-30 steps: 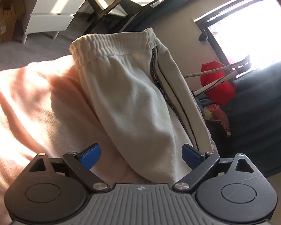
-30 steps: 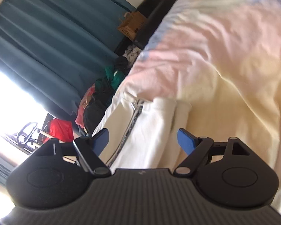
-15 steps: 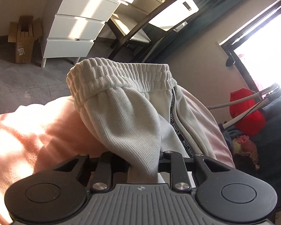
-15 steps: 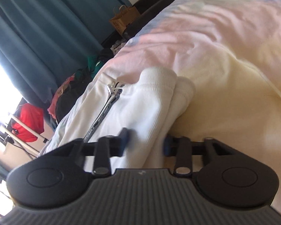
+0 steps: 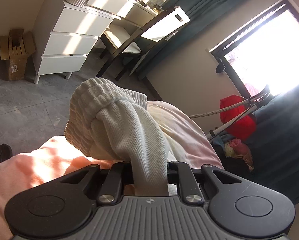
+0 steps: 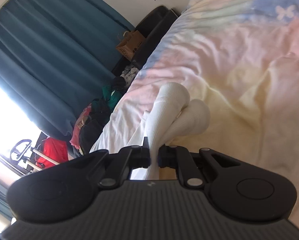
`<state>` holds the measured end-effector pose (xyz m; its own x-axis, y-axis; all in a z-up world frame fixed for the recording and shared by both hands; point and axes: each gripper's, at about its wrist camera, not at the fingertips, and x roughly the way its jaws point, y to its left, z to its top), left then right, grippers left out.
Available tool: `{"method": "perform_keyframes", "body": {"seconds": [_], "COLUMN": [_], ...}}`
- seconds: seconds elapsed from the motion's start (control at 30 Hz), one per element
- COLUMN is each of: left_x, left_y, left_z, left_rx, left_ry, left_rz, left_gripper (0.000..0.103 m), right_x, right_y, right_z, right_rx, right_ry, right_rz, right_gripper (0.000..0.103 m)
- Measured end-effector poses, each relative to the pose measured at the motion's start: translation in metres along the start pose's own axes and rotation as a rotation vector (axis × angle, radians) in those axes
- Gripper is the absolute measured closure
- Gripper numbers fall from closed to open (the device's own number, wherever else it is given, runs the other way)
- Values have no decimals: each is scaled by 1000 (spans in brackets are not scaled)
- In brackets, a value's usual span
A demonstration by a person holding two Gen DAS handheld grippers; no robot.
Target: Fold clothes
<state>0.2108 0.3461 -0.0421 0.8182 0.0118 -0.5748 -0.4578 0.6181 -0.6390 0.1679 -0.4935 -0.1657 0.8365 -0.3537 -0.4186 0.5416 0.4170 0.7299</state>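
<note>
left gripper [image 5: 149,166] tilted down, jaws closing, pinched on a bunch of the white pants [image 5: 129,132] with the waistband lifted off the bed. right gripper [image 6: 154,158] also tilted down, jaws nearly together, clamped on a thin fold of the same pants near the cuffs. no hand or sleeve visible in either view.

The hand-held gripper [image 6: 154,158] is clamped on a bunched fold of white trousers [image 6: 169,108], whose two rounded cuffs are seen just ahead of it. A pastel bed [image 6: 239,50] is spread ahead and to the right. Teal curtains [image 6: 49,46] and a heap of clothes [image 6: 101,108] are seen to the left.
</note>
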Motion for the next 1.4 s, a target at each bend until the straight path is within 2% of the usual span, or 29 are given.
{"method": "perform_keyframes", "body": {"seconds": [0.17, 0.23, 0.3, 0.4, 0.47, 0.6, 0.63, 0.67, 0.7, 0.77, 0.83, 0.87, 0.9, 0.97, 1.03, 1.1, 1.23, 1.33, 1.4], "left_x": [-64, -79, -83, -72, -60, -59, -62, -65, -69, -79, -91, -97, -102, -115, -127, -135, -127, -110, -95], "left_y": [42, 50, 58, 77, 93, 121, 123, 123, 121, 117, 113, 110, 105, 95, 81, 68, 23, -18, -42], "left_z": [13, 12, 2, -20, -34, -47, -49, -51, -52, -54, -55, -54, -54, -55, -61, -68, -91, -120, -143], "left_rx": [-40, 17, 83, 149, 175, 125, 136, 157, 186, 241, 277, 295, 314, 339, 322, 298, 339, 417, 461], "left_ry": [73, 74, 84, 135, 171, 178, 177, 177, 176, 170, 159, 152, 143, 92, 29, -16, 4, 27, 46], "left_rz": [-26, -4, 28, 92, 131, 86, 78, 88, 114, 153, 151, 153, 160, 173, 166, 154, 107, 66, 43], "left_gripper": [87, 87, 87, 84, 81, 72, 68, 55, 36, 24, 22, 19, 15, 14, 11, 7, 7, 7, 7], "right_x": [-55, -66, -69, -63, -60, -56, -55, -54, -53, -53, -54, -55, -55, -53, -47, -43, -36, -31, -27], "right_y": [-44, -58, -73, -89, -98, -105, -110, -117, -123, -130, -134, -135, -136, -139, -138, -132, -118, -111, -112], "right_z": [-11, -15, -17, -24, -26, -25, -25, -24, -24, -23, -21, -21, -21, -22, -22, -21, -20, -21, -22], "right_rx": [88, 139, 200, 187, 222, 227, 262, 305, 343, 377, 400, 414, 436, 483, 477, 416, 278, 213, 190], "right_ry": [-6, 7, 25, 52, 65, 92, 107, 125, 140, 150, 149, 134, 118, 98, 123, 140, 163, 183, 187], "right_rz": [2, -9, -29, -66, -55, -23, 3, 33, 55, 81, 101, 118, 145, 204, 238, 246, 249, 194, 145], "right_gripper": [94, 94, 94, 94, 94, 93, 93, 91, 91, 89, 81, 62, 36, 17, 17, 17, 20, 39, 63]}}
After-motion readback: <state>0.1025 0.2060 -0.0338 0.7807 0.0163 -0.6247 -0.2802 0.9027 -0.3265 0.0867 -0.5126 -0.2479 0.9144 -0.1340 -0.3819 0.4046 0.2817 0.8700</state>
